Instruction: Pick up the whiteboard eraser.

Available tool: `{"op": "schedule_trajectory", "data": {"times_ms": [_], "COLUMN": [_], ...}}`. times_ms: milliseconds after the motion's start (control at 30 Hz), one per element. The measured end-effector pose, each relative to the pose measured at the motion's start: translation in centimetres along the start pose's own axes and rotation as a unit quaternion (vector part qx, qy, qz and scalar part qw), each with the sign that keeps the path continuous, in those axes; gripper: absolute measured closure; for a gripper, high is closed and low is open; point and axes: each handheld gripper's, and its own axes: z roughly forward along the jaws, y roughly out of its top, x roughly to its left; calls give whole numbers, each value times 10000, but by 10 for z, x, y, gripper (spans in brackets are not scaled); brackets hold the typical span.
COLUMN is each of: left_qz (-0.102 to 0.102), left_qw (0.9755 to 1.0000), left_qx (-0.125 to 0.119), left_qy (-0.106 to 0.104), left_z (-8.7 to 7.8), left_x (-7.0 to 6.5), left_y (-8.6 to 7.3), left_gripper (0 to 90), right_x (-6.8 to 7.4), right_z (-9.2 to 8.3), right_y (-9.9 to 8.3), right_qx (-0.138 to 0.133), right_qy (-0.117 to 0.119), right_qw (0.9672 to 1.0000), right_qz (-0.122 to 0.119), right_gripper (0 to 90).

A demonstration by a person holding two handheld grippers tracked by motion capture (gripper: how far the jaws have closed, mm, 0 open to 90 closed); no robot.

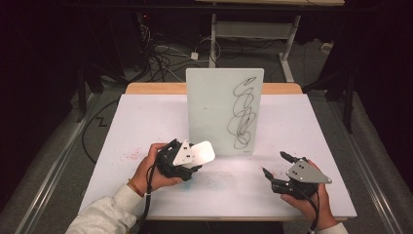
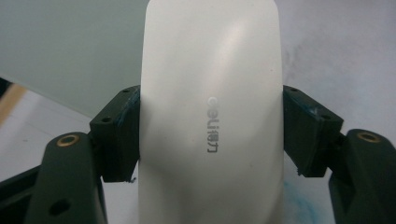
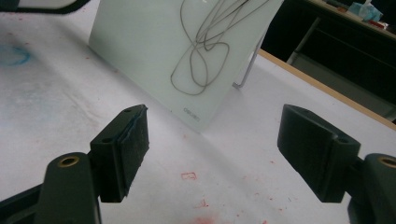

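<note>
1. A white eraser [image 2: 210, 116] is held tight between the two black jaws of the left gripper [image 1: 187, 158], and grey letters are seen on it.
2. A white board [image 1: 214, 109] is stood up just ahead of the left gripper, and black scribbles [image 1: 242, 114] are drawn on it.
3. The right gripper [image 1: 277, 165] is held with its jaws wide apart, and nothing is gripped by it.
4. The board is seen ahead of the right gripper, a little way off.
5. Red specks [image 3: 189, 176] are seen on the white table [image 1: 146, 122] under the right gripper.
</note>
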Motion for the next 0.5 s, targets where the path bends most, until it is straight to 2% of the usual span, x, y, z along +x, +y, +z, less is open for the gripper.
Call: {"op": "schedule_trajectory", "data": {"times_ms": [33, 67, 100, 267, 300, 333, 400, 500], "left_qz": [-58, -58, -89, -168, -244, -244, -306, -366], "left_qw": [9998, 9998, 9994, 9986, 9978, 9978, 9965, 9953], "left_qx": [-135, -135, -244, -315, -354, -354, -414, -499], "left_qy": [96, 96, 226, 396, 503, 503, 658, 740], "left_z": [-3, -3, -6, -9, -10, -10, -14, -16], "left_x": [2, 2, 3, 6, 7, 7, 10, 11], "left_y": [2, 2, 3, 3, 3, 3, 3, 4], "left_gripper": [286, 287, 287, 287, 287, 287, 287, 287], "right_x": [0, 0, 0, 0, 0, 0, 0, -1], "right_z": [0, 0, 0, 0, 0, 0, 0, 1], "right_y": [0, 0, 0, 1, 1, 1, 1, 1], "right_qx": [-2, -14, -25, -27, -26, -23, -26, -25], "right_qy": [-1, 2, 1, -81, -80, -82, -90, -64], "right_qw": [10000, 10000, 10000, 10000, 10000, 10000, 10000, 9999], "right_qz": [-4, 0, 4, 25, 32, 26, 33, 86], "right_gripper": [256, 256, 256, 256, 256, 256, 256, 256]}}
